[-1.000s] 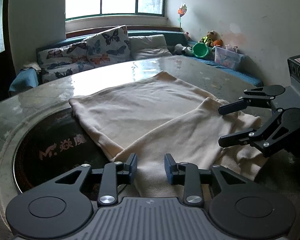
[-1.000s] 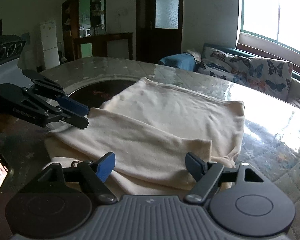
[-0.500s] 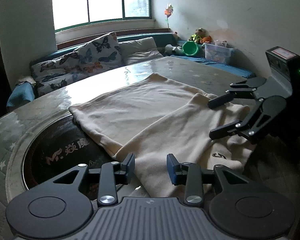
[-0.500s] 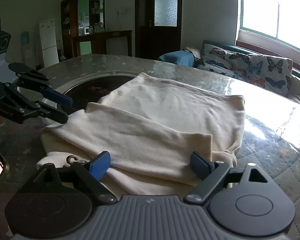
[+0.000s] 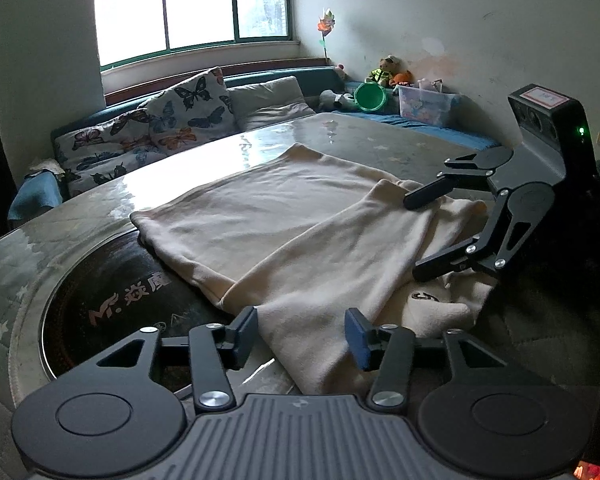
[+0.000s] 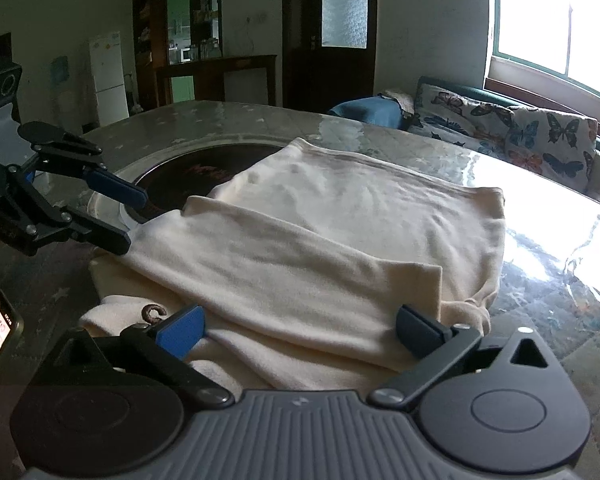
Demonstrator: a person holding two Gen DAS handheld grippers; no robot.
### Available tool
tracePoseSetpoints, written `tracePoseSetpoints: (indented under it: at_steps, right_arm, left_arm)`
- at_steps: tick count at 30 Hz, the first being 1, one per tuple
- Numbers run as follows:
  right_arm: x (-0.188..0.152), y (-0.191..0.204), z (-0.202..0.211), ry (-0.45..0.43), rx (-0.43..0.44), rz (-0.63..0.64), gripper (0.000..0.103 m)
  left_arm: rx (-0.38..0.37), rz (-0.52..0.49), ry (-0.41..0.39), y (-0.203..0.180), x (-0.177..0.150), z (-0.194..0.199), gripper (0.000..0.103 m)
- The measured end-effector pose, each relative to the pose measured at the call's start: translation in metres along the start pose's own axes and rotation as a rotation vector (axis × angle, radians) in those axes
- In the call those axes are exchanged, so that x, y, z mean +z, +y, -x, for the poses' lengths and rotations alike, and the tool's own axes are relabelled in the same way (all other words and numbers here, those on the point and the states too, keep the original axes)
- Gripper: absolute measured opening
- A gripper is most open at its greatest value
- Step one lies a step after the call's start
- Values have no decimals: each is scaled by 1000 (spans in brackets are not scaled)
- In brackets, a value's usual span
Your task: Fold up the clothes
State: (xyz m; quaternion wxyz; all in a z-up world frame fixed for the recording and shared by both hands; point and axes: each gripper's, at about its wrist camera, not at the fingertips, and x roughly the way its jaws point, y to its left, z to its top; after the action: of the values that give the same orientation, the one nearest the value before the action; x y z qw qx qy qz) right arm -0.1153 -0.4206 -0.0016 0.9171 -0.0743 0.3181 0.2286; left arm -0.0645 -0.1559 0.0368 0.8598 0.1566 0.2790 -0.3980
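- My left tongs (image 5: pixel 302 334) are opening over the near edge of the cream garment (image 5: pixel 284 236); cloth lies between the pads, but they aren't pressing it.
- My right tongs (image 6: pixel 300 326) are spreading wide at the other end, released, the folded layer lying loose between them.
- The garment rests flat on the table (image 5: pixel 360 136), one flap folded across its body, one corner overlapping the dark round inset (image 5: pixel 108 300).
- Past the table, a sofa with butterfly cushions (image 5: pixel 180 116) sits under the window.
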Motion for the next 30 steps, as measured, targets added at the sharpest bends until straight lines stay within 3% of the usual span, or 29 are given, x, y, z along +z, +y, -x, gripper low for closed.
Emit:
tracePoseSetpoints:
  at_steps: [9, 14, 20, 30]
  right_arm:
    - [0, 3, -2, 12, -6, 17, 103]
    - [0, 5, -3, 15, -13, 26, 103]
    - [-1, 5, -3, 14, -13, 27, 103]
    - [-1, 5, -2, 13, -13, 27, 103]
  left_arm:
    - [2, 2, -8, 1, 0, 2, 56]
    - [33, -3, -41, -1, -1, 7, 88]
    - [27, 31, -69, 2, -1, 13, 103]
    - [14, 36, -113, 1, -4, 19, 103]
